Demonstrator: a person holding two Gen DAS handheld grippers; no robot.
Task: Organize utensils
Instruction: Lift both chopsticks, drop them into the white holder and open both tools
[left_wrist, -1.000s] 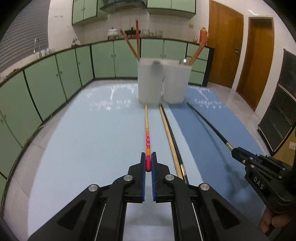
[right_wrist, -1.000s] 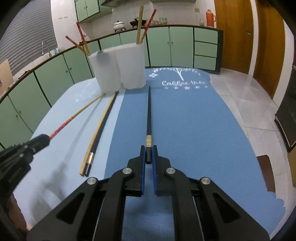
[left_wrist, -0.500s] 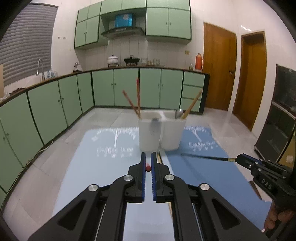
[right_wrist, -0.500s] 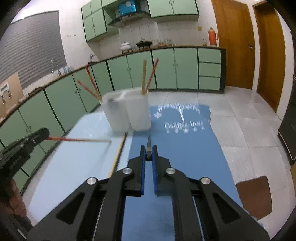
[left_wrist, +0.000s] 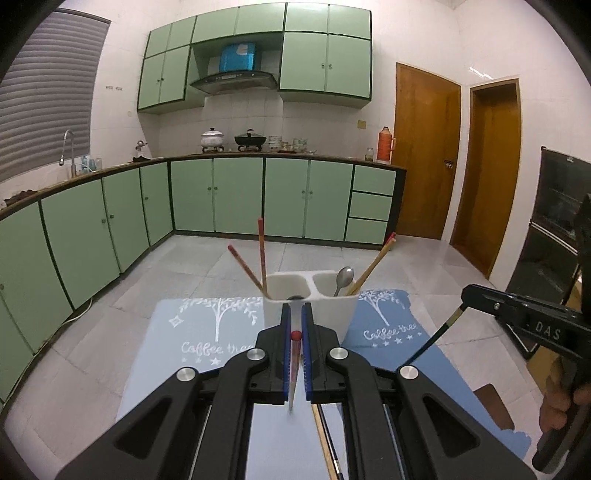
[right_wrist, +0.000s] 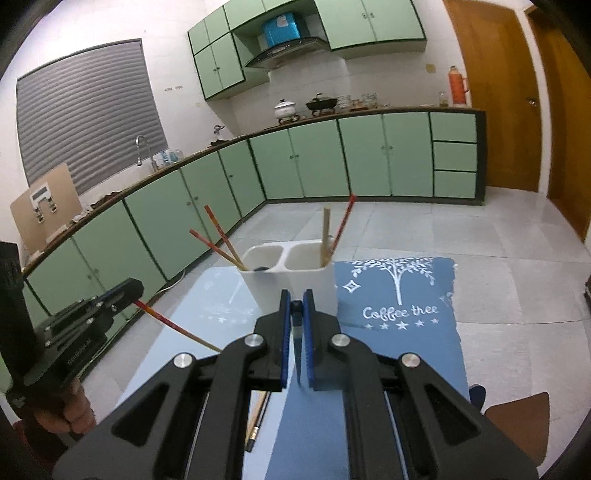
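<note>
At twelve o'clock from both tools stood the white holder (left_wrist: 310, 295); left gripper (left_wrist: 295, 345) clamped the red-tipped chopstick (left_wrist: 294, 365), right gripper (right_wrist: 296, 325) the black chopstick (right_wrist: 297, 339), shafts drooping tableward.

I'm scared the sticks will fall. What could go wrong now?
Each gripper pinches a chopstick by only its top end: the left gripper has the red-tipped chopstick, the right gripper the black chopstick. They could swing, slip out, or miss the white holder and knock it.
</note>
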